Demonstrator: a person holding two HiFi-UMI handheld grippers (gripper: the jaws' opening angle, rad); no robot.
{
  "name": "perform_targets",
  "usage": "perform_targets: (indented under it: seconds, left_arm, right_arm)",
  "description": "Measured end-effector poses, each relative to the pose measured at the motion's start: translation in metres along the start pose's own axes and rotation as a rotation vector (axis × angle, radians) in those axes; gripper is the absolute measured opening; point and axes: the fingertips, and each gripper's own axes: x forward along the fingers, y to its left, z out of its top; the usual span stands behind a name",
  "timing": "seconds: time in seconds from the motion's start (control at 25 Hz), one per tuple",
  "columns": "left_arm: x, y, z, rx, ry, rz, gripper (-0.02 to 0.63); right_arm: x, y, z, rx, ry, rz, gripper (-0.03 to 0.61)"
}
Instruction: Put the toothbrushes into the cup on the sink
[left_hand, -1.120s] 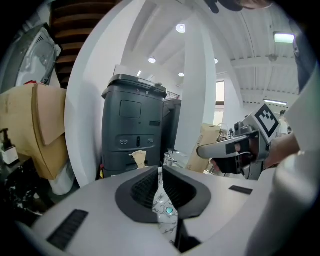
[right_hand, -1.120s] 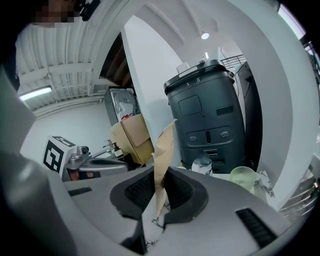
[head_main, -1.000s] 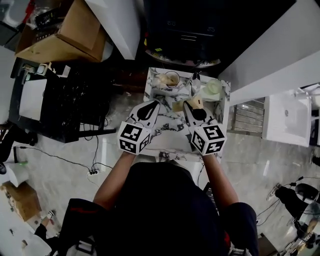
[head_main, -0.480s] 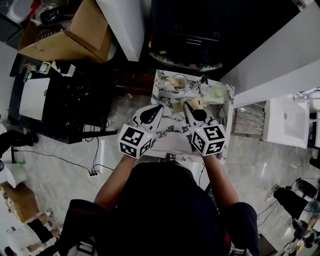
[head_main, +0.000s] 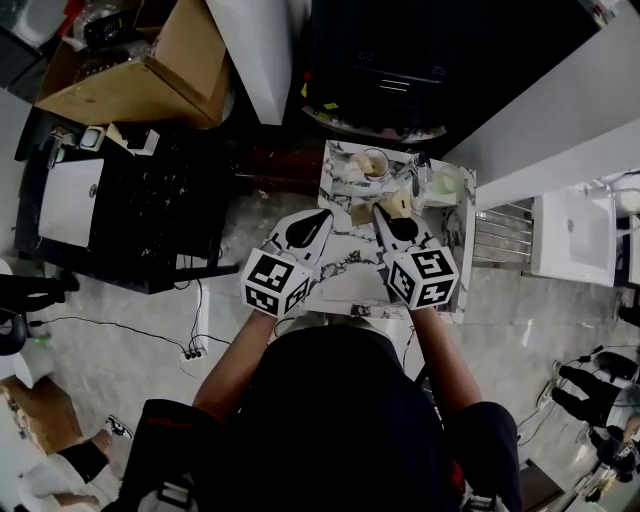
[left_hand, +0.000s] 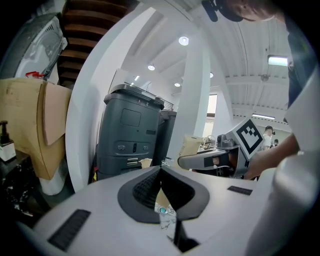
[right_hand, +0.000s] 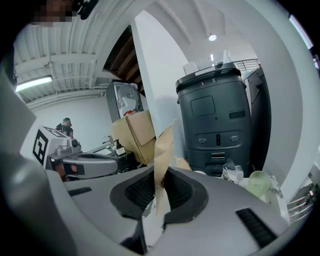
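Over the marble sink counter (head_main: 345, 262) my left gripper (head_main: 321, 216) is shut with nothing between its pads; in the left gripper view its fingertips (left_hand: 161, 171) meet. To its right, my right gripper (head_main: 382, 211) is shut on a tan paper packet (head_main: 399, 204), which stands upright between the pads (right_hand: 161, 160) in the right gripper view. Whether a toothbrush is inside, I cannot tell. A pale cup (head_main: 374, 163) stands at the counter's far edge, beyond both grippers. Another tan piece (head_main: 359, 213) lies on the marble between the two tips.
A clear glass (head_main: 419, 176) (right_hand: 233, 174) and a pale green cup (head_main: 444, 184) (right_hand: 258, 184) stand at the counter's far right. A dark grey machine (right_hand: 215, 116) rises behind them. Cardboard boxes (head_main: 150, 62) and a black cart (head_main: 130, 205) are at the left.
The head view has shifted, so the counter now sits further right and lower. Both grippers keep nearly the same pose over it. The tan packet stays in the right gripper.
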Motion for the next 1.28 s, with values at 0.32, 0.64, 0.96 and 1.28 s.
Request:
perform_targets:
  seconds: [0.32, 0.64, 0.96, 1.28]
  left_arm:
    - [-0.013, -0.001, 0.001, -0.008, -0.035, -0.065, 0.014]
    - [-0.011, -0.017, -0.003, 0.022, -0.022, -0.119, 0.014]
    - [0.003, -0.047, -0.003, 0.041, 0.006, -0.110, 0.014]
    - [0.042, -0.096, -0.005, 0.027, 0.024, -0.096, 0.014]
  right_arm:
    - [-0.009, 0.014, -0.003, -0.013, 0.007, -0.056, 0.061]
    - [-0.027, 0.011, -0.012, -0.012, 0.001, -0.098, 0.061]
    - [-0.050, -0.013, -0.009, 0.005, -0.021, -0.077, 0.061]
    - [-0.087, -0.063, -0.014, 0.026, -0.023, -0.063, 0.061]
